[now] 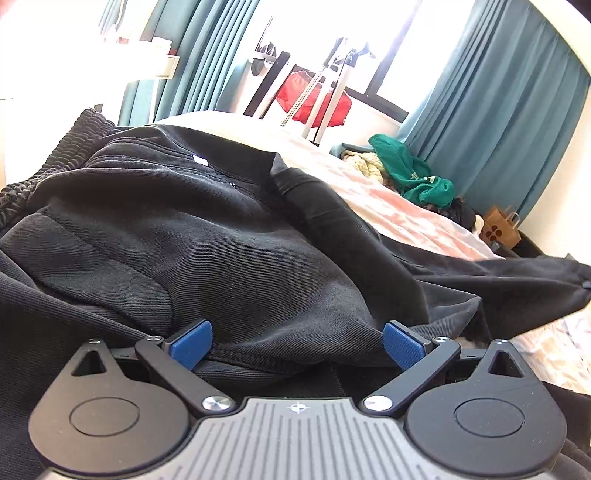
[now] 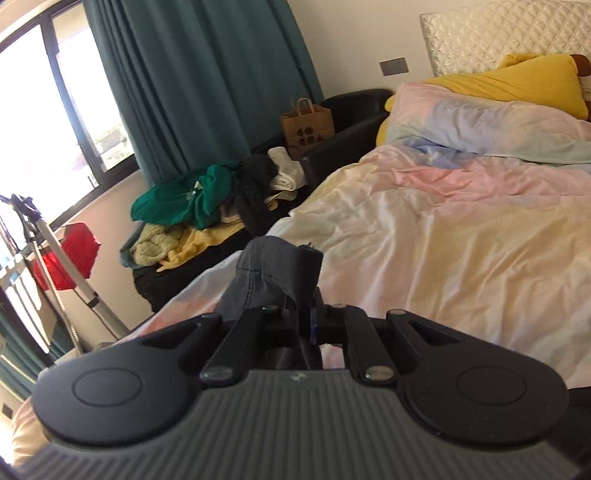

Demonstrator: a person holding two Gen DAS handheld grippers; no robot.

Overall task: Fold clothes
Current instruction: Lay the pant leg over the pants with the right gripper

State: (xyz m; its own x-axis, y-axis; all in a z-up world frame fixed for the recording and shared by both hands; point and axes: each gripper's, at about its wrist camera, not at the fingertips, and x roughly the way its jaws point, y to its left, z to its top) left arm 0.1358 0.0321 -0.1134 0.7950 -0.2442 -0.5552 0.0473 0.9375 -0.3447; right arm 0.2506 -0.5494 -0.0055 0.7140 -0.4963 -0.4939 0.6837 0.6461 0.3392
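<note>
across the pastel bed (image 2: 461,229) sprawls the black trousers (image 1: 229,236), soft heavy twill that looks limp and prone to sag, best taken at hems or the ribbed waistband (image 1: 48,166). left gripper (image 1: 297,341) rests spread wide over a stitched edge; right gripper (image 2: 299,317) pinches a lifted fabric corner (image 2: 273,269).

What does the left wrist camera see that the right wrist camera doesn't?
Only the left wrist view shows the black garment spread out, with the left gripper open over its hem. Only the right wrist view shows the pillow, the yellow cushion, the headboard, and the right gripper shut on a dark fabric end. Both show the green clothing, paper bag, teal curtains and pastel bedding.
</note>
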